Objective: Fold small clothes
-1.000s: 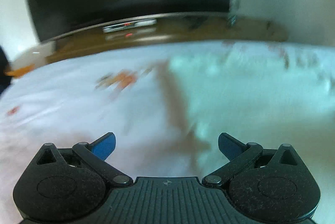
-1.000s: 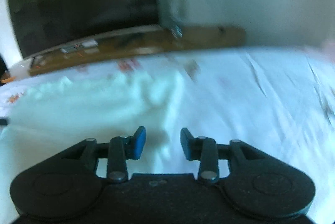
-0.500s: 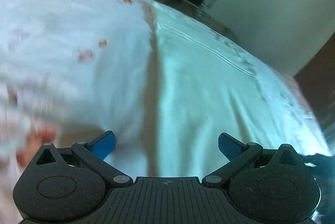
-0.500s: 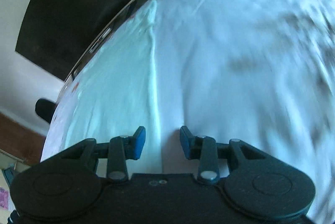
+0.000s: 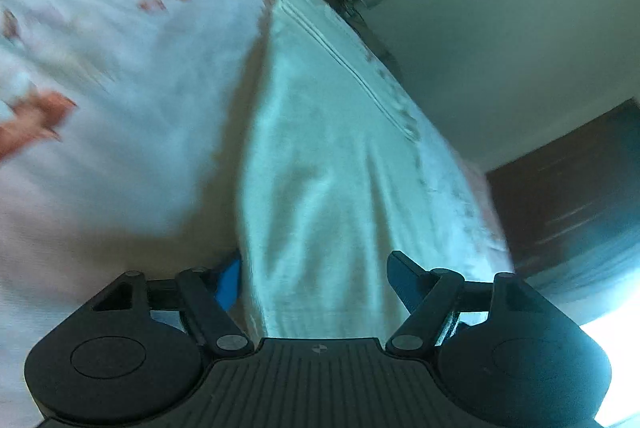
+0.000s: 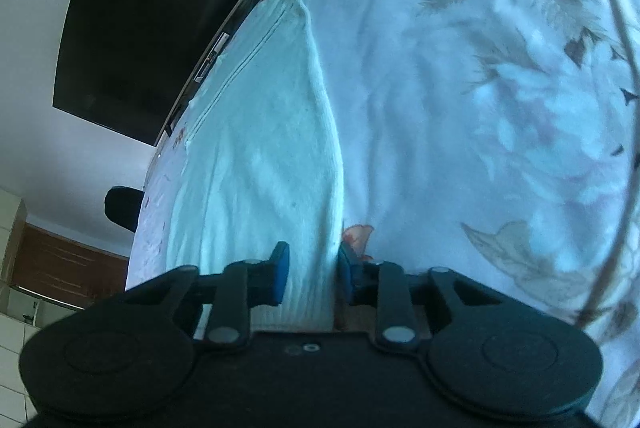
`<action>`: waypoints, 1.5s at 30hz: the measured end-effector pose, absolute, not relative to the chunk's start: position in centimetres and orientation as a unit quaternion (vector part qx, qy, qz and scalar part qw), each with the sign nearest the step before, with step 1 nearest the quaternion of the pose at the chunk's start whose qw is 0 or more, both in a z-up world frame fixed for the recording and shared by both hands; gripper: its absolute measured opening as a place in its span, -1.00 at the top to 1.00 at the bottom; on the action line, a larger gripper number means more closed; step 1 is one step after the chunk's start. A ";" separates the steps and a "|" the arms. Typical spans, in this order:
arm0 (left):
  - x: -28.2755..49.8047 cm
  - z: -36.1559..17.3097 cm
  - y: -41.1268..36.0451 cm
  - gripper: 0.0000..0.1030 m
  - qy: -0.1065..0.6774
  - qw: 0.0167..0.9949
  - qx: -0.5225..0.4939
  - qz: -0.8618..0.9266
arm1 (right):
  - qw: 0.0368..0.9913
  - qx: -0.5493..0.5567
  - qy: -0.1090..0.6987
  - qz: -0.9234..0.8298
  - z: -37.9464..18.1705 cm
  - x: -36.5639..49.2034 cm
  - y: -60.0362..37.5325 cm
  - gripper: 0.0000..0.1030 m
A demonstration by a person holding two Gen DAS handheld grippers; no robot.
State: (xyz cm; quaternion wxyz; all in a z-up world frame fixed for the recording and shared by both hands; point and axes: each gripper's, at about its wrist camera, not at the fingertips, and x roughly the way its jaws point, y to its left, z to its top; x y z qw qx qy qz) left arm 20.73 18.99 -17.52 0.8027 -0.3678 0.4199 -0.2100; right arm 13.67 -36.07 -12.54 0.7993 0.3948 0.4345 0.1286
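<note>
both grippers swung onto the pale cloth (image 5: 320,187), jaws closing, television (image 6: 160,7) only in right view

Pale mint-white cloth (image 5: 320,155) with stitched double lines, white bedsheet (image 6: 460,107) printed with orange-red and brown-grey leaves and flowers, black tongs (image 6: 310,270) with blue pads (image 6: 280,274), black screen (image 6: 152,11)

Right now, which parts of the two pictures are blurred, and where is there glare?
Left wrist view: the sheet is smeared by motion, its orange prints streaked; bright glare at the lower right corner; the cloth casts a shadow to its left. Right wrist view: sharper, the sheet's prints only soft; the dark screen reflects a window.
</note>
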 end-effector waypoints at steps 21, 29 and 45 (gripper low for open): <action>17.3 -16.5 18.8 0.94 0.373 0.865 -0.291 -0.168 | 0.843 0.340 0.383 0.166 -10.0 14.2 -35.0 0.93; 17.3 -18.9 19.5 0.94 0.375 0.847 -0.348 -0.146 | 0.845 0.319 0.405 0.141 -12.2 14.3 -34.5 0.93; 28.2 -11.9 19.8 0.94 0.264 0.849 -0.426 -0.164 | 0.895 0.270 0.320 0.152 -4.8 23.7 -34.3 0.93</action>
